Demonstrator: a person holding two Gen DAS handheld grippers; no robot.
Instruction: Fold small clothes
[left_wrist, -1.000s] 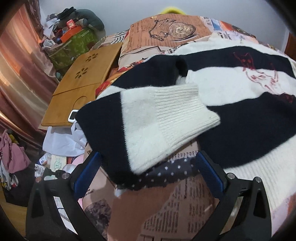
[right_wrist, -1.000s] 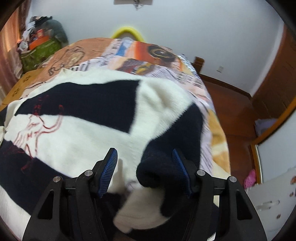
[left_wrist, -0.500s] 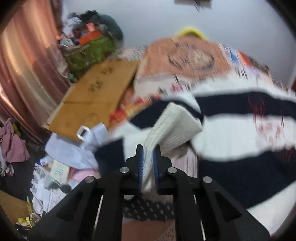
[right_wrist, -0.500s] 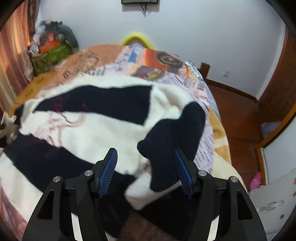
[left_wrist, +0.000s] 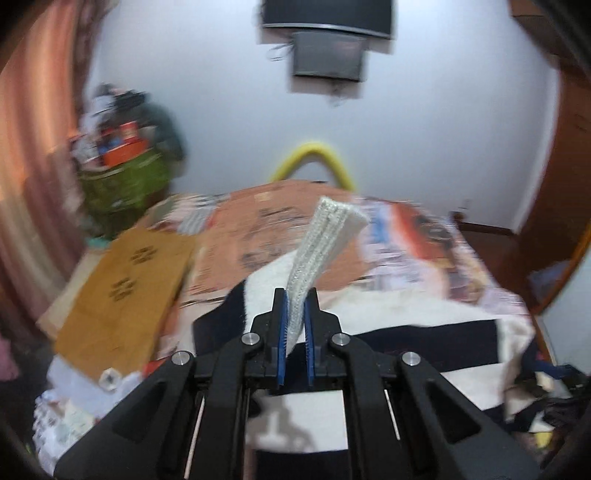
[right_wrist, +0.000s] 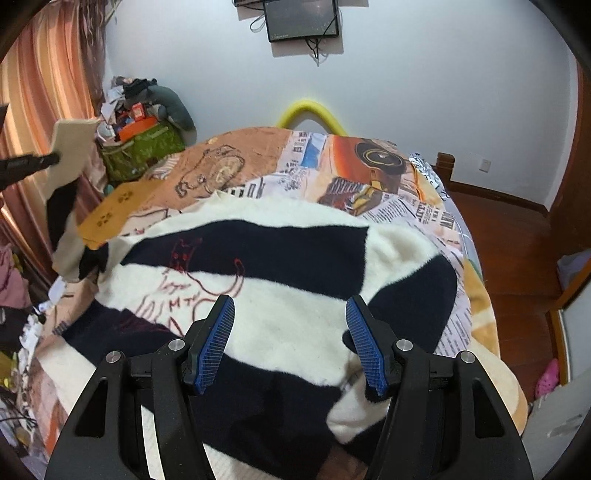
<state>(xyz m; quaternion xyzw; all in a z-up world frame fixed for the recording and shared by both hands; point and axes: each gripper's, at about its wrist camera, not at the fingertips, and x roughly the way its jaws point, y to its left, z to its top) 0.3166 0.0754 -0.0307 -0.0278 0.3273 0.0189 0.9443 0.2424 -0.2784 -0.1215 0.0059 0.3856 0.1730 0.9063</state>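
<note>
Spread over the bed (right_wrist: 417, 206) lies the striped sweater (right_wrist: 295, 266). Left gripper (left_wrist: 295, 314) lifts its white cuff (left_wrist: 325, 240) near the bed's left edge, jaws clamped. Right gripper (right_wrist: 291, 332) hovers, jaws apart. Next, lay the sleeve across.

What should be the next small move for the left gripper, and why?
Probably carry the white ribbed cuff across and lay it on the sweater's body. The left gripper is shut on that cuff and holds the sleeve lifted off the bed, while the rest of the sweater lies spread flat. The right gripper hangs open above it, holding nothing.
</note>
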